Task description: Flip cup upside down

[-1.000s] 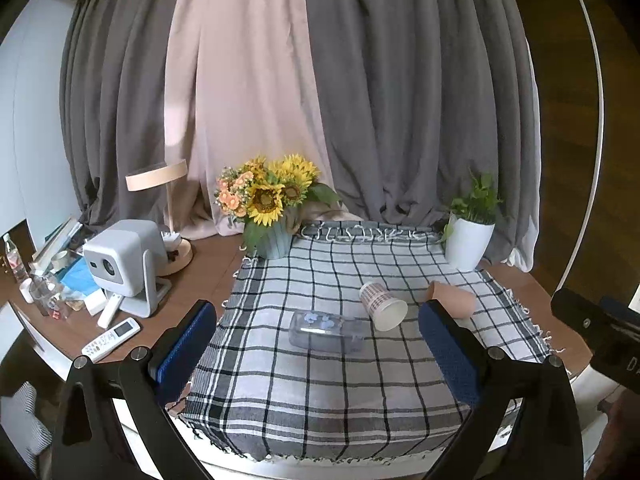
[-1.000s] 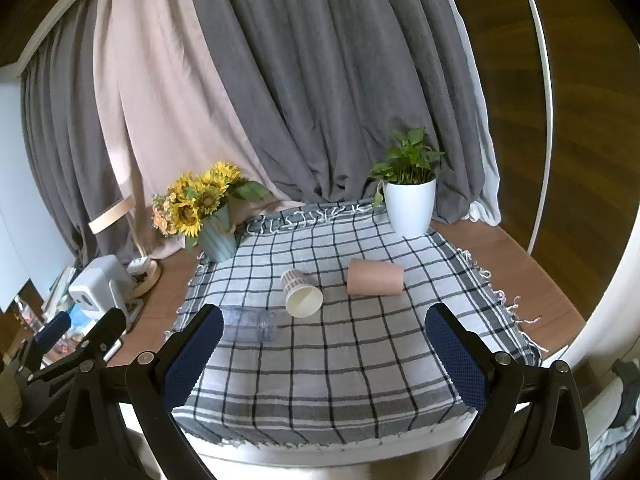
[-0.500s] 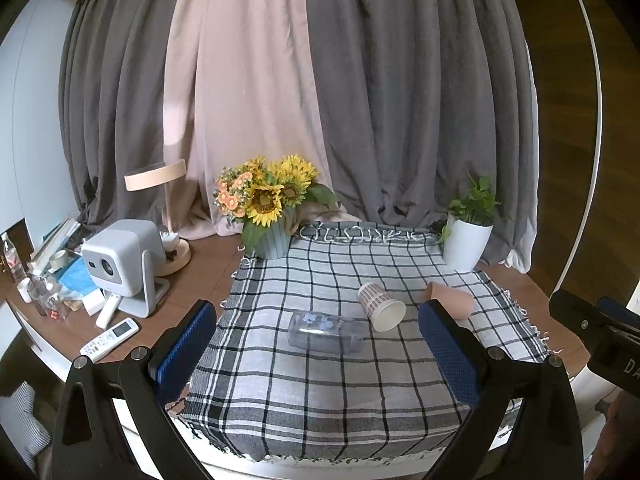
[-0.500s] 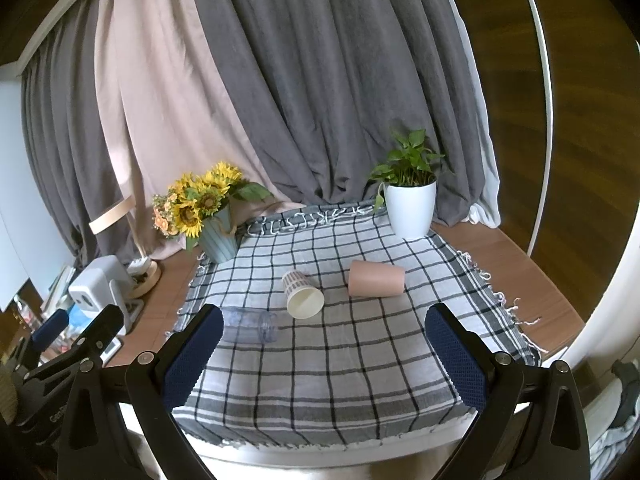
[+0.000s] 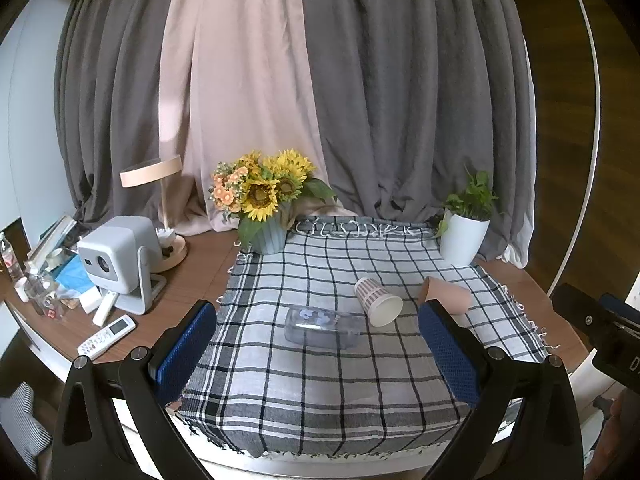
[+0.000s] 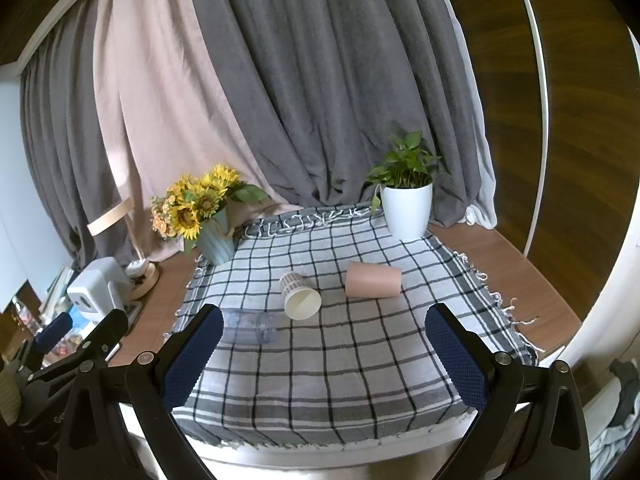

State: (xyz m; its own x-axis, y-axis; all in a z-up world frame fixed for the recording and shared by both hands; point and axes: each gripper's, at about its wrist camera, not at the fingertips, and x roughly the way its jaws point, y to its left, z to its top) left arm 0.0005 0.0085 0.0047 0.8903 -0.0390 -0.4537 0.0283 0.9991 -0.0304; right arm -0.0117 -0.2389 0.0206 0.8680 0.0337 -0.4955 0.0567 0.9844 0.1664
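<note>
Lying on their sides on the checked tablecloth [image 6: 360,360], three cups are seen, and none has yet been turned mouth-down: a striped paper cup [image 6: 300,295] near the middle with its open mouth toward the cameras, a pink cup [image 6: 373,280] to its right, well apart from it, and a clear plastic cup [image 5: 322,327] to its left. Which cup is meant by the task cannot be told from the pictures. The task is judged not to have been started; nothing is gripped and no cup is touched.

The left gripper [image 5: 316,350] is held back at the near edge of the table, its jaws spread wide with nothing between them. The right gripper [image 6: 324,354] is likewise held at the near edge, jaws spread wide and empty. Both are well apart from the cups.

All of the work is judged to remain: a cup must be approached, pinched across its wall, lifted, rotated and set down on its rim. A sunflower vase [image 6: 214,240] and a potted plant [image 6: 406,208] stand at the far corners of the cloth, clear of the cups.
</note>
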